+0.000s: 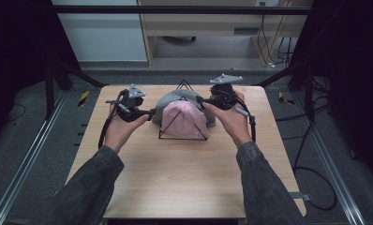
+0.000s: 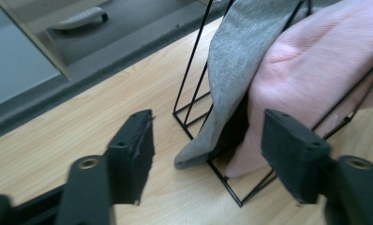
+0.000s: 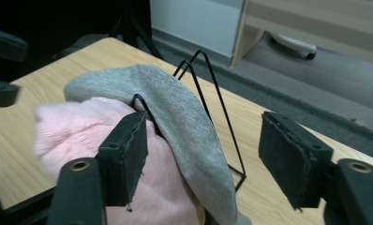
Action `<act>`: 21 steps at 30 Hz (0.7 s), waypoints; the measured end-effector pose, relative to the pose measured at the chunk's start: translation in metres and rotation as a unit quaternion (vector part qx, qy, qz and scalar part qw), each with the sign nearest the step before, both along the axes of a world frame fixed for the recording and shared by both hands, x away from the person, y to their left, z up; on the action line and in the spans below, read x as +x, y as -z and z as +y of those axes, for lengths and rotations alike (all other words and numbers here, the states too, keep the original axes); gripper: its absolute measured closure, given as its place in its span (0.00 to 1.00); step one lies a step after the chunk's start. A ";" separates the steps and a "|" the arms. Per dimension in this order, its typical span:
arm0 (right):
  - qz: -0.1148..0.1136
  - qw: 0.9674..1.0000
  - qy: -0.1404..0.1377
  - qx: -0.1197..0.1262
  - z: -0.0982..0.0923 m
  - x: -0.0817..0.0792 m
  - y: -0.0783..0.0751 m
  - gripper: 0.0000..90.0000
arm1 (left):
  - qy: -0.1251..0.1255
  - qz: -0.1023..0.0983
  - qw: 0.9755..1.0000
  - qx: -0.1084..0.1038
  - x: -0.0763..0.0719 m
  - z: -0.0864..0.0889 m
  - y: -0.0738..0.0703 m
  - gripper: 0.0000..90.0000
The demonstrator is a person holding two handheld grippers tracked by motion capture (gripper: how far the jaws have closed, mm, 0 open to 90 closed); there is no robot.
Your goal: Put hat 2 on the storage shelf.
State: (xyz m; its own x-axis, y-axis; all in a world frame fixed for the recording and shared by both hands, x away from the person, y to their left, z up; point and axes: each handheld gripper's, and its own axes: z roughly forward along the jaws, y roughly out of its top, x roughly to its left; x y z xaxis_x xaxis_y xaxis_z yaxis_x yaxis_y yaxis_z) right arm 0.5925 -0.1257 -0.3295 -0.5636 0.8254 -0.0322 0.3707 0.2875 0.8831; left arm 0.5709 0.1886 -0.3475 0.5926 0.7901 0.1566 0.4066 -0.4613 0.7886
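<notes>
A black wire rack of triangular loops stands at the middle back of the wooden table. A pink cloth hangs over its front loop and a grey cloth over the one behind. My left gripper sits just left of the rack, open, with the cloth ends ahead of its jaws. My right gripper is at the rack's right, open; the grey cloth and pink cloth lie beyond its jaws, untouched.
The table's back edge runs close behind the rack. Dark frame posts stand at both sides, and cables trail on the floor at the right. Bare wood stretches toward the person.
</notes>
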 end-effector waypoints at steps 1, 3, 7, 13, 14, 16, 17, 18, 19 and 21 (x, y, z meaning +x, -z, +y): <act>-0.003 1.000 0.003 0.001 -0.001 -0.004 -0.001 0.34 | 0.002 0.002 1.000 0.002 -0.008 0.003 -0.001 0.30; -0.007 1.000 0.009 0.002 -0.004 -0.014 -0.004 0.30 | 0.003 0.004 1.000 0.008 -0.020 0.006 -0.003 0.24; -0.003 1.000 0.015 -0.005 -0.009 -0.033 -0.006 0.22 | 0.008 0.008 1.000 0.001 -0.040 0.009 0.001 0.17; -0.003 1.000 0.014 -0.004 -0.017 -0.056 0.004 0.15 | 0.025 0.020 0.999 0.010 -0.058 0.002 0.019 0.12; -0.002 1.000 0.012 -0.003 -0.018 -0.058 0.006 0.15 | 0.030 0.021 0.999 0.011 -0.060 0.000 0.020 0.12; 0.000 1.000 0.008 -0.002 -0.020 -0.062 0.009 0.14 | 0.039 0.021 0.999 0.014 -0.064 -0.003 0.021 0.11; -0.001 1.000 0.007 -0.001 -0.021 -0.063 0.009 0.14 | 0.043 0.020 0.999 0.016 -0.066 -0.005 0.020 0.11; -0.004 1.000 0.006 -0.001 -0.022 -0.064 0.010 0.13 | 0.045 0.018 0.999 0.013 -0.068 -0.007 0.020 0.10; -0.005 1.000 0.005 -0.002 -0.022 -0.066 0.010 0.12 | 0.049 0.017 0.998 0.019 -0.070 -0.007 0.019 0.10; -0.004 1.000 0.001 -0.002 -0.023 -0.068 0.011 0.12 | 0.053 0.016 0.998 0.022 -0.073 -0.008 0.018 0.09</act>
State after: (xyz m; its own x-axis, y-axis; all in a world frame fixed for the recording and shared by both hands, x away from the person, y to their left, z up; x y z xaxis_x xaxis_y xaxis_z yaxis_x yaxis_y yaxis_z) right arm 0.5244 -0.1484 -0.3402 -0.5616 0.8265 -0.0395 0.3643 0.2898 0.8850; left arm 0.4979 0.1802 -0.3660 0.6784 0.7151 0.1686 0.3782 -0.5366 0.7544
